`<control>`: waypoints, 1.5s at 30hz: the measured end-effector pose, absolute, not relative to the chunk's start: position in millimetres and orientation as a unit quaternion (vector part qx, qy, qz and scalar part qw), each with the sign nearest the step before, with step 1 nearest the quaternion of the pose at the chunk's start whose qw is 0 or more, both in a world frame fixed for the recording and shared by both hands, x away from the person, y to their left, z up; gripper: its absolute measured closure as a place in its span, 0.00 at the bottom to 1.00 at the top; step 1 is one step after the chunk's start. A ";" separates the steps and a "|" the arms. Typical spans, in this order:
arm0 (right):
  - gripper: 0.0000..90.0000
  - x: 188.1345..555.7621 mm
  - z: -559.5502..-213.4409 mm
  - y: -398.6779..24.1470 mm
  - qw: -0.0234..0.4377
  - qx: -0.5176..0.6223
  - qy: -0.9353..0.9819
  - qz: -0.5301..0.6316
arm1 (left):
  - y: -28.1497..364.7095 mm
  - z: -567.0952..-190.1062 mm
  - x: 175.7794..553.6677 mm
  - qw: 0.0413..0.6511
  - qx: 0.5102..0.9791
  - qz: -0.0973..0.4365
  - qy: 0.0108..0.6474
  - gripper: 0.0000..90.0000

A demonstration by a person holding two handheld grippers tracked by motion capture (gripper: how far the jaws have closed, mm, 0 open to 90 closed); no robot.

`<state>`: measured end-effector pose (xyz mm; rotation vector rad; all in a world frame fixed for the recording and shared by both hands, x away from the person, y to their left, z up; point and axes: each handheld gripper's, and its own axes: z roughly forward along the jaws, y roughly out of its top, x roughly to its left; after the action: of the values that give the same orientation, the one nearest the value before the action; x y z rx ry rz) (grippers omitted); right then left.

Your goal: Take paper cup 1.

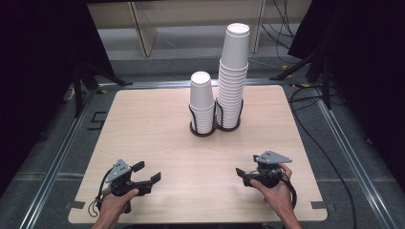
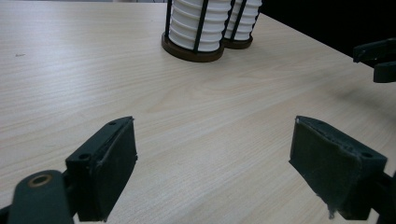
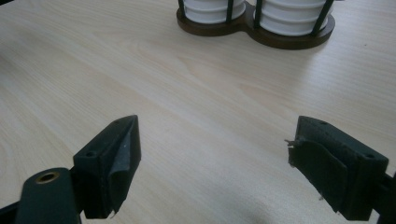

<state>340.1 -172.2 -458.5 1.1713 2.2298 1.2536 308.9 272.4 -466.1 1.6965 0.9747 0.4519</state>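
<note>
- Two stacks of white paper cups (image 1: 224, 90) stand upside down in a dark double holder (image 1: 216, 127) at the far middle of the table (image 1: 143, 124), kept upright by its wire posts.
- The left gripper (image 1: 147, 173) and right gripper (image 1: 242, 174) rest at the near edge, jaws spread and empty, well apart from the cups, seemingly ready to reach.
</note>
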 end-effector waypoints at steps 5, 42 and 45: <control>0.19 341.4 -458.8 -173.4 0.171 0.407 0.777 0.448 | 273.0 -465.8 309.1 0.537 0.713 0.191 0.408 0.16; 0.18 389.1 -419.6 -132.5 0.172 0.359 0.764 0.507 | 272.6 -466.7 308.5 0.544 0.705 0.189 0.414 0.16; 0.18 394.2 -414.8 -128.5 0.171 0.358 0.764 0.509 | 273.5 -466.5 310.2 0.546 0.708 0.196 0.403 0.16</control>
<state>394.2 -128.5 -414.8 1.0166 2.1693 1.4453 310.2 273.5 -466.5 1.6786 0.9568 0.4654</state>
